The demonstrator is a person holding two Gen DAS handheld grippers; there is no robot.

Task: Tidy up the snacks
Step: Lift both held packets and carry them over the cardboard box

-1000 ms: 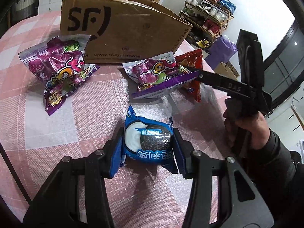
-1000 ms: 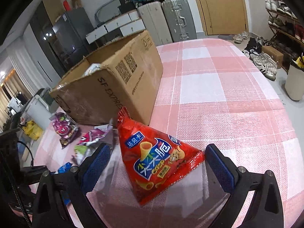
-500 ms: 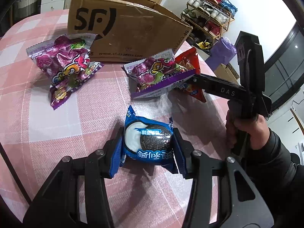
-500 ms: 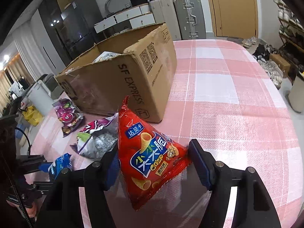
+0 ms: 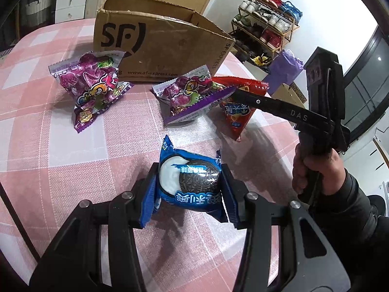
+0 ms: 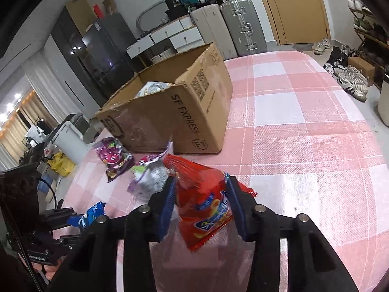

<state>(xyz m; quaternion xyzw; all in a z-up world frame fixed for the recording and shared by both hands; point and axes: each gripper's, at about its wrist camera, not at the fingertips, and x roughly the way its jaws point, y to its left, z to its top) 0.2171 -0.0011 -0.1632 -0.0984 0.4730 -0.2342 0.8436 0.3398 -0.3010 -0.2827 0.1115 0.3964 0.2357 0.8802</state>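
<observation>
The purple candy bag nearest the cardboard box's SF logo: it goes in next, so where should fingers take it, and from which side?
Judging by its pose, grip the purple candy bag across its puffed middle, coming from above and from the side away from the cardboard box. It lies clear of the other purple bag, and its flat crimped ends would likely slip.

Cookie pack (image 5: 190, 185) between left gripper (image 5: 189, 192) pads; chip bag (image 6: 204, 202) between right gripper (image 6: 200, 204) pads; cardboard box (image 6: 170, 116) beyond both, candy bags (image 5: 92, 87) before it.
</observation>
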